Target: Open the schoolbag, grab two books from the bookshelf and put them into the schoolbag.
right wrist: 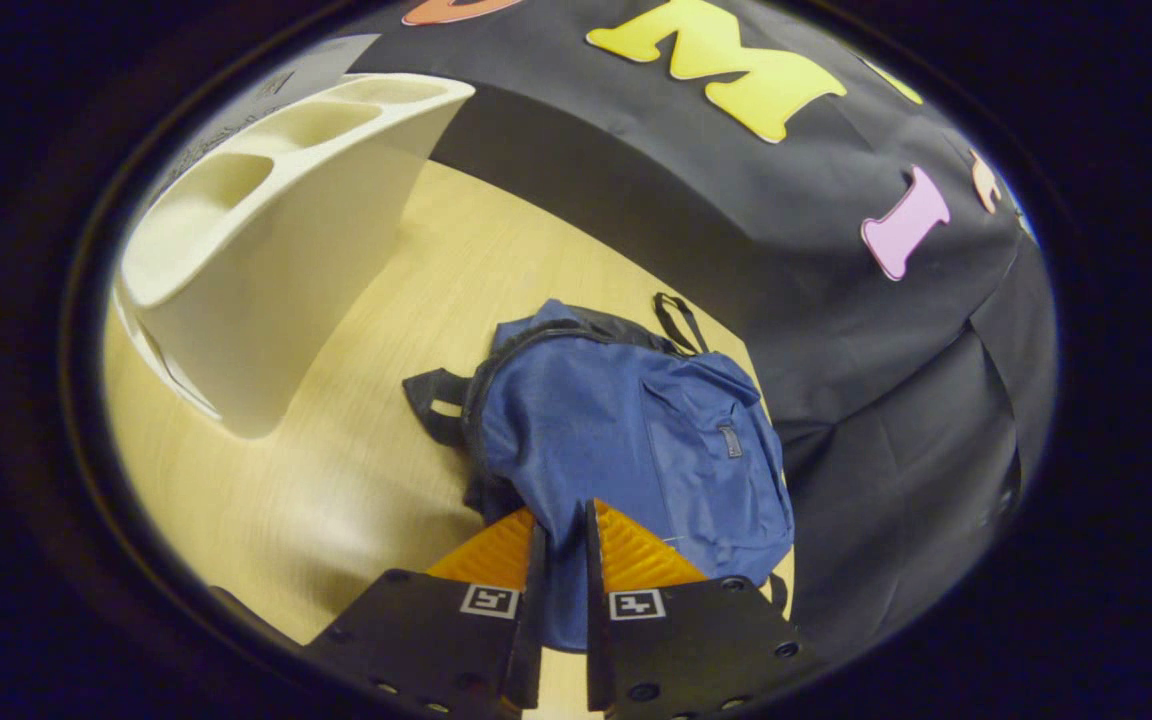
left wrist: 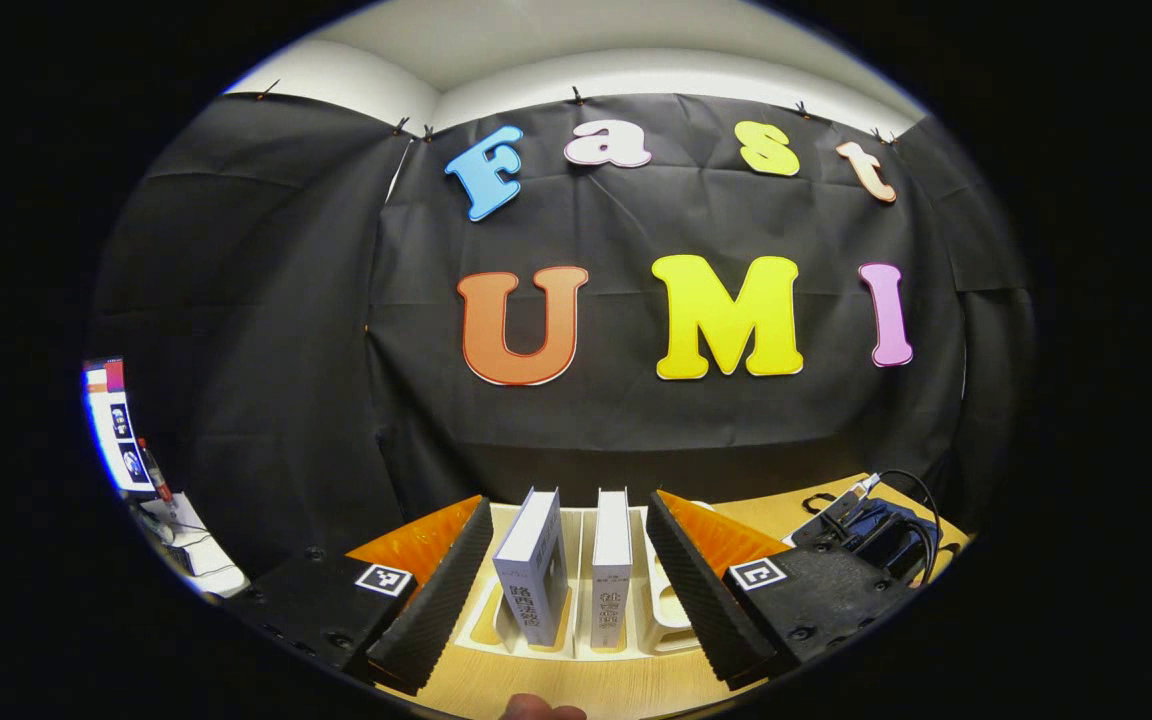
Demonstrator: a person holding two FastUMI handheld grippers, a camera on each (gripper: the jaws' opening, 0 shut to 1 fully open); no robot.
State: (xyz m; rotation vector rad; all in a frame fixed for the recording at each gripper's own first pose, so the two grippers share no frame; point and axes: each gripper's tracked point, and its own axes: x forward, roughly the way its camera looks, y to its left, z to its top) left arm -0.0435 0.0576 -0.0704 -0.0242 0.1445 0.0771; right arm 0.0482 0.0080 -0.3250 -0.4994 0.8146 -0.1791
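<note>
Two white books stand upright in a white bookshelf [left wrist: 671, 610]: the left book [left wrist: 533, 575] leans a little, the right book [left wrist: 613, 570] stands straight. My left gripper [left wrist: 571, 505] is open, its fingers on either side of both books without touching them. The blue schoolbag [right wrist: 626, 420] lies on the wooden table, its dark straps toward the shelf. My right gripper [right wrist: 564, 520] is shut on a fold of the bag's blue fabric at its near edge. The schoolbag [left wrist: 886, 535] also sits at the far right in the left gripper view.
The white bookshelf [right wrist: 276, 230] stands to the left of the bag, seen from its side, with bare wooden table [right wrist: 356, 480] between them. A screen [left wrist: 116, 425] and cables sit far left. A fingertip [left wrist: 541, 710] pokes in at the bottom edge.
</note>
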